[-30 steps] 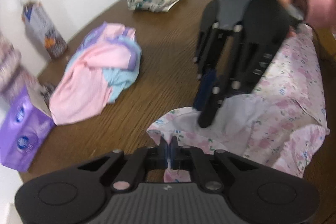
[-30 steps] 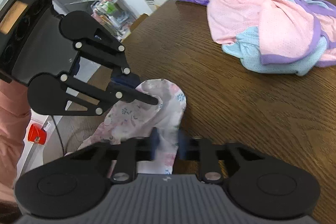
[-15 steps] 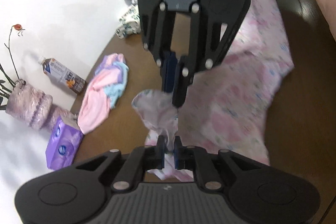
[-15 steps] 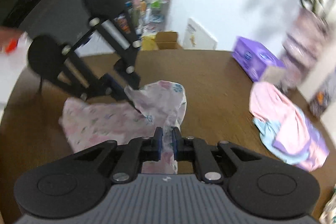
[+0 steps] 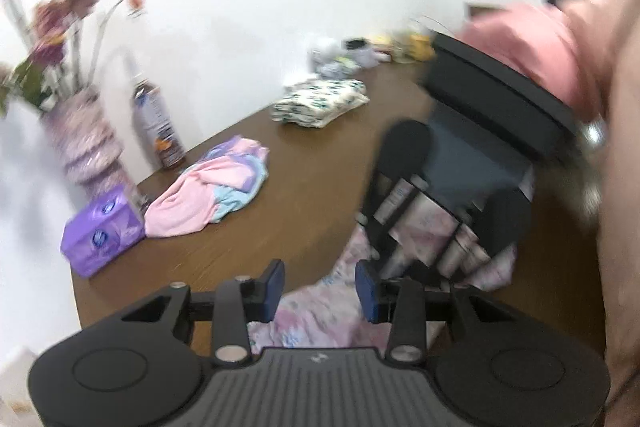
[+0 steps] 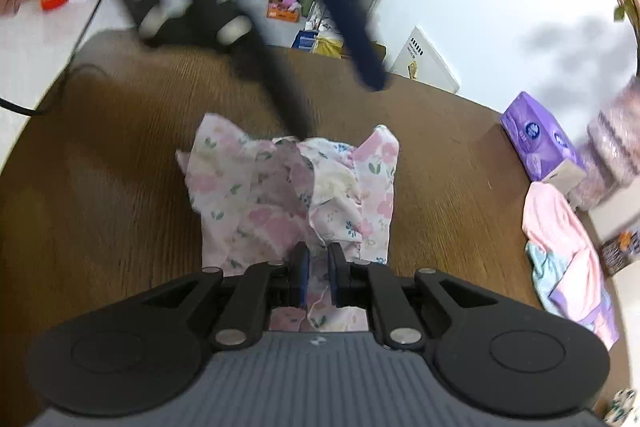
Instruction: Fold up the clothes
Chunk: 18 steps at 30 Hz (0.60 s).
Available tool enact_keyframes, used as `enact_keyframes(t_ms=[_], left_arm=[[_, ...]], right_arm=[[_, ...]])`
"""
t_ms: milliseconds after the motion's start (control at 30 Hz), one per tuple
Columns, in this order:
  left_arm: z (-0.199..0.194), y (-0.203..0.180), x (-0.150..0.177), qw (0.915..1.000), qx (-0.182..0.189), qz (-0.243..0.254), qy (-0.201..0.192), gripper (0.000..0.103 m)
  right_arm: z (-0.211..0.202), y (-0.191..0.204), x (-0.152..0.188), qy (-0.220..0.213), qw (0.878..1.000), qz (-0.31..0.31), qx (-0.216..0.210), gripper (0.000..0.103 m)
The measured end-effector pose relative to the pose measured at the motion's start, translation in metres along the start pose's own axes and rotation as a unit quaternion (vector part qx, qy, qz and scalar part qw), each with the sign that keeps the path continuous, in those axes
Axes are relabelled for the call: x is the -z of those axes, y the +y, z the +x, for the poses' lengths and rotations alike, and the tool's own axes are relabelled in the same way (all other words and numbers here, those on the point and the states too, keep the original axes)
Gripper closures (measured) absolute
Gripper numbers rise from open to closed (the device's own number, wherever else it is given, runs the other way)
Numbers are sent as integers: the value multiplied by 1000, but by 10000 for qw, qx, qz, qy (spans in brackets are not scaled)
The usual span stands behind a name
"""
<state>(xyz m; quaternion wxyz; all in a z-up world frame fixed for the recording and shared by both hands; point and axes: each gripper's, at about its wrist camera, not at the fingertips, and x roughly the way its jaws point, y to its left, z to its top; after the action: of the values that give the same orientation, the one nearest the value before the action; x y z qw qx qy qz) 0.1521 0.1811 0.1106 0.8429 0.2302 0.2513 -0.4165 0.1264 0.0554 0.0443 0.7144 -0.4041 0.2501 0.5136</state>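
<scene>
A pink floral garment (image 6: 280, 203) lies bunched on the brown table (image 6: 100, 187). My right gripper (image 6: 318, 279) is shut on its near edge, with cloth pinched between the blue pads. My left gripper (image 5: 320, 291) has its jaws opening; the pads stand apart and the garment (image 5: 320, 315) lies below them, untouched. In the right wrist view the left gripper (image 6: 338, 107) hovers blurred just beyond the garment's far edge. The left wrist view shows the right gripper (image 5: 416, 263) pointing down onto the cloth, held by a person in a pink sleeve (image 5: 532, 43).
A pink, blue and purple clothes pile (image 5: 216, 187) lies to the left, beside a purple tissue pack (image 5: 100, 231), a bottle (image 5: 158, 123) and a flower vase (image 5: 84, 143). A folded leaf-print garment (image 5: 320, 103) sits at the far edge. Floor clutter lies beyond the table.
My left gripper let go of the floral garment and its pads spread apart. The cloth dropped from hanging to lying bunched on the table. The right gripper rolled and keeps its hold.
</scene>
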Motion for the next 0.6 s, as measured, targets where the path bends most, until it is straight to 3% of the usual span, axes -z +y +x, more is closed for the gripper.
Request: enact_keyframes(t_ms=[67,167,267,333,433,600], left_arm=[[17,2,0,9993,49,-184,313,93],[42,-9,8,9965,-14,-67,831,94],[58,-17,23,9940,-64,26,1090,94],[60,-20,29,9944,-83,64,1055,96],[57,-23,33,9945,-161,142,1021,96],[56,-36,39,9934,-394,463,973,96]], right_arm=[[2,4,3,41,9999,-96,81,93],[-2,4,5,26,10000,20,78,92],[-15,-2,7,-92,9993,359,-13,79],[-25,-8,6,-214,9978,613,-92,70],[-41,-17,4,-404,9940,993,-211,65],[-36,-33,0,-427,9863,1587,-124,65]])
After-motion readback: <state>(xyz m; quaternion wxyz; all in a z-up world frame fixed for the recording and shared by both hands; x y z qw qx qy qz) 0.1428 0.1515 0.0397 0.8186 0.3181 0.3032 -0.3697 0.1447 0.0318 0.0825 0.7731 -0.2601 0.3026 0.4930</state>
